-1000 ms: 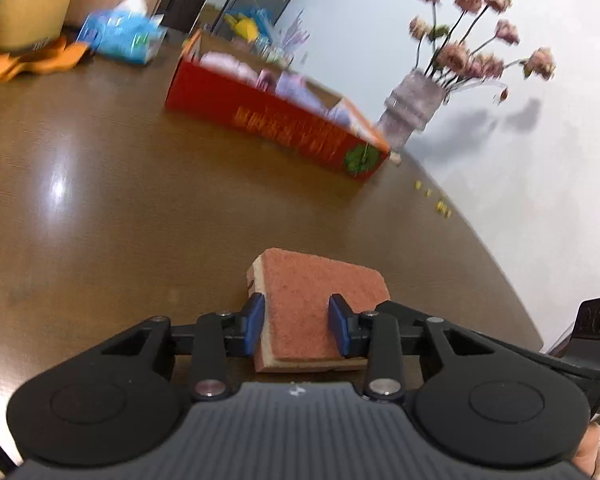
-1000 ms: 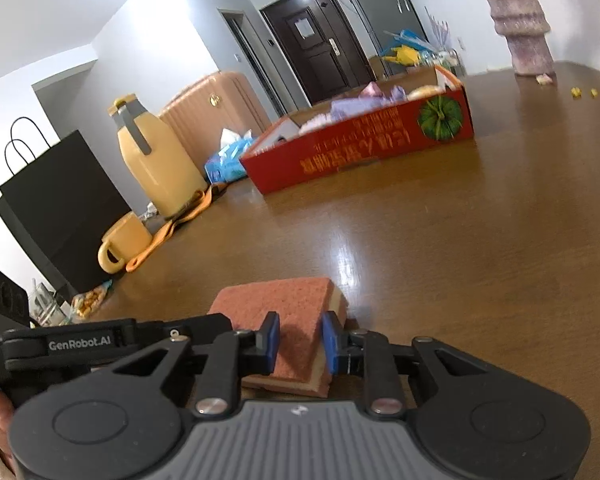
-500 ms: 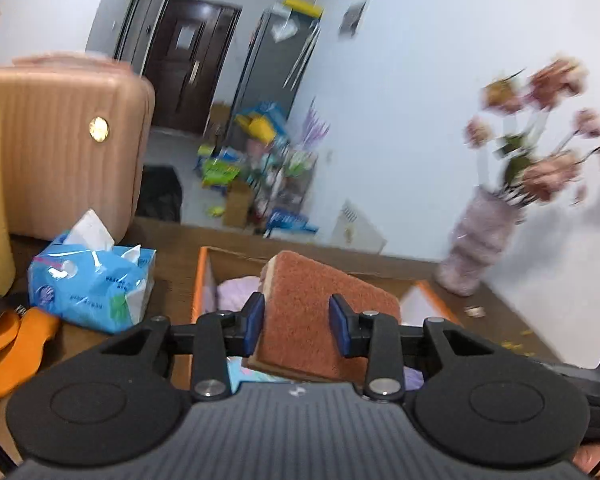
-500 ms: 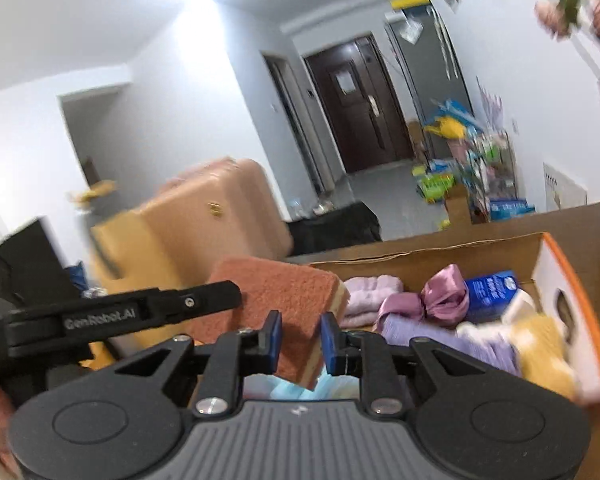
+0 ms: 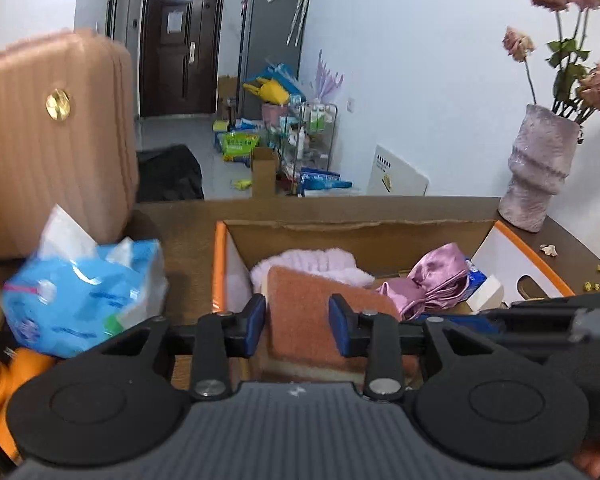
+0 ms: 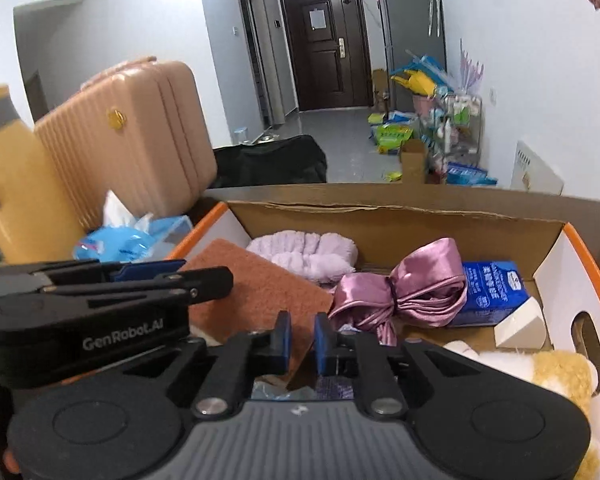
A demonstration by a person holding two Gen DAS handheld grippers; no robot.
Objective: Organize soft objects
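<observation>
Both grippers hold one orange-brown sponge [image 5: 300,320] over the left end of an open cardboard box [image 5: 360,230]. My left gripper [image 5: 297,330] is shut on its near edge. My right gripper [image 6: 300,338] is shut on the sponge's corner [image 6: 256,292]. In the box lie a lilac fluffy cloth [image 6: 304,256], a pink satin bow [image 6: 408,292], a blue packet [image 6: 488,292] and a yellow plush toy [image 6: 560,372].
A blue tissue pack [image 5: 80,300] lies left of the box on the brown table [image 5: 188,240]. A pink suitcase [image 6: 140,136] and a yellow jug [image 6: 12,184] stand behind. A vase of dried flowers [image 5: 540,172] stands at the right.
Both grippers lifted the sponge off the table and carried it forward to the box. It now hangs low over the box's left end.
</observation>
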